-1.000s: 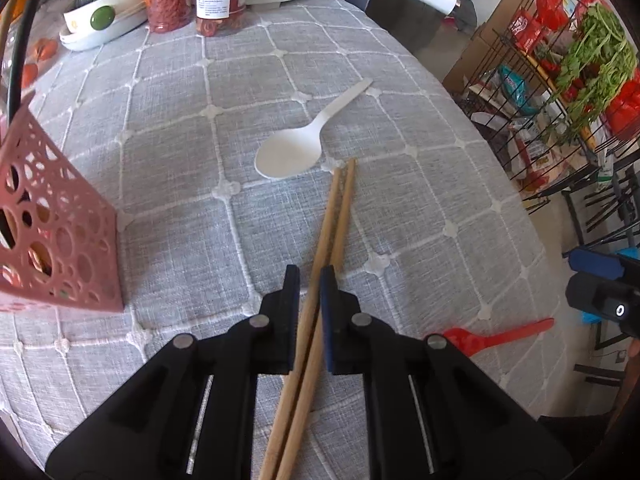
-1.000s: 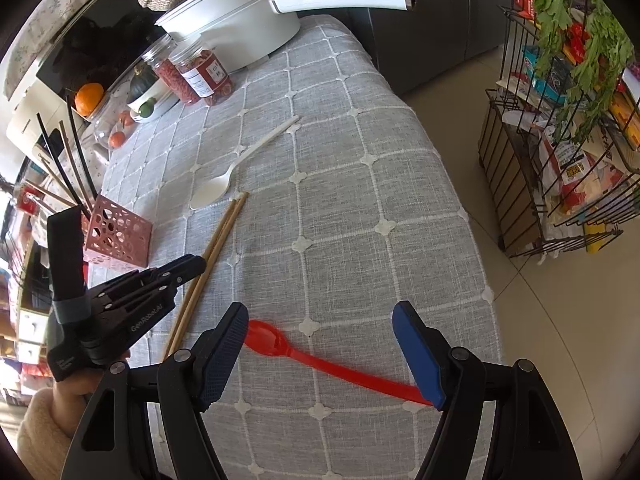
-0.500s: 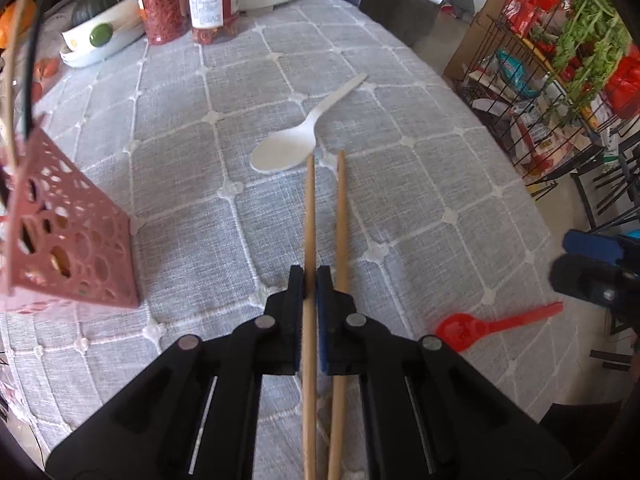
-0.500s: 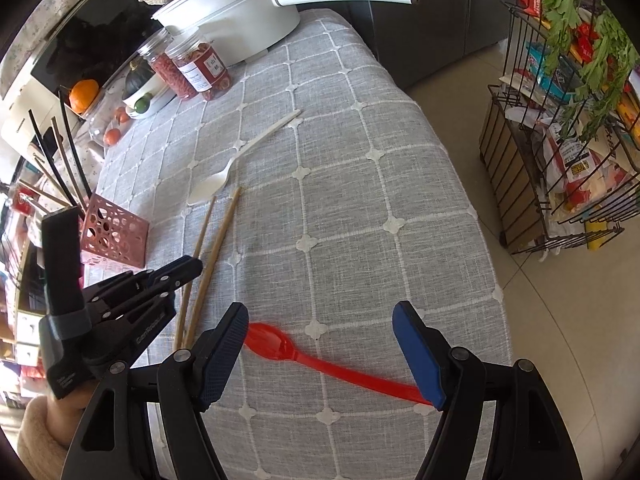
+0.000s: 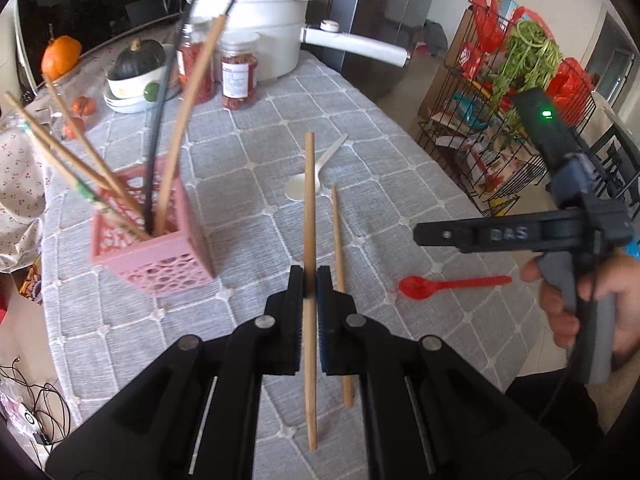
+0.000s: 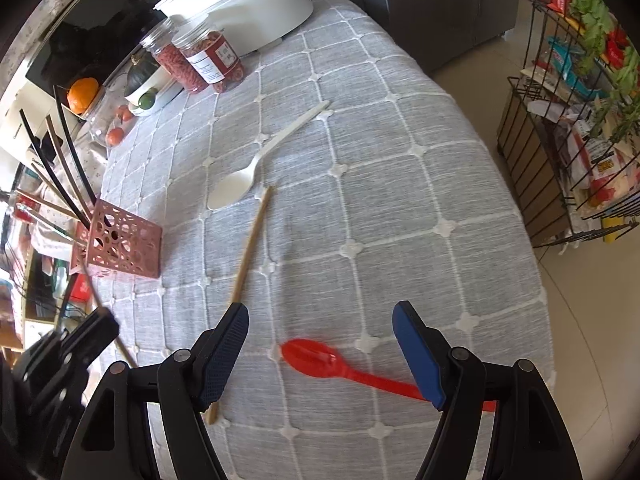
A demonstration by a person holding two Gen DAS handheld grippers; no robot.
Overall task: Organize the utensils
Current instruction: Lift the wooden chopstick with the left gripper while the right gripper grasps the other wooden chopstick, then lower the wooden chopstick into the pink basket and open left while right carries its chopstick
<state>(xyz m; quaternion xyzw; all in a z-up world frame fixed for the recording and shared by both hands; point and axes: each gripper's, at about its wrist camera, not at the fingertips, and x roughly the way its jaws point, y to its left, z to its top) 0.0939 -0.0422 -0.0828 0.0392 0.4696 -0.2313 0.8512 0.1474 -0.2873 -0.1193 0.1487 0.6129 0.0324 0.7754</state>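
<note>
One wooden chopstick [image 5: 309, 216] is pinched between the closed jaws of the left gripper [image 5: 310, 280] and held above the worktop [image 5: 360, 128], while its twin chopstick [image 6: 250, 246] lies flat on the grey checked cloth just beside it. Beyond them rests a white spoon [image 6: 256, 168]. To the left stands a pink utensil holder [image 5: 156, 240] with several sticks in it. The right gripper [image 6: 320, 344] hangs wide open and holds nothing, poised over a red spoon [image 6: 320, 360] near the worktop edge.
</note>
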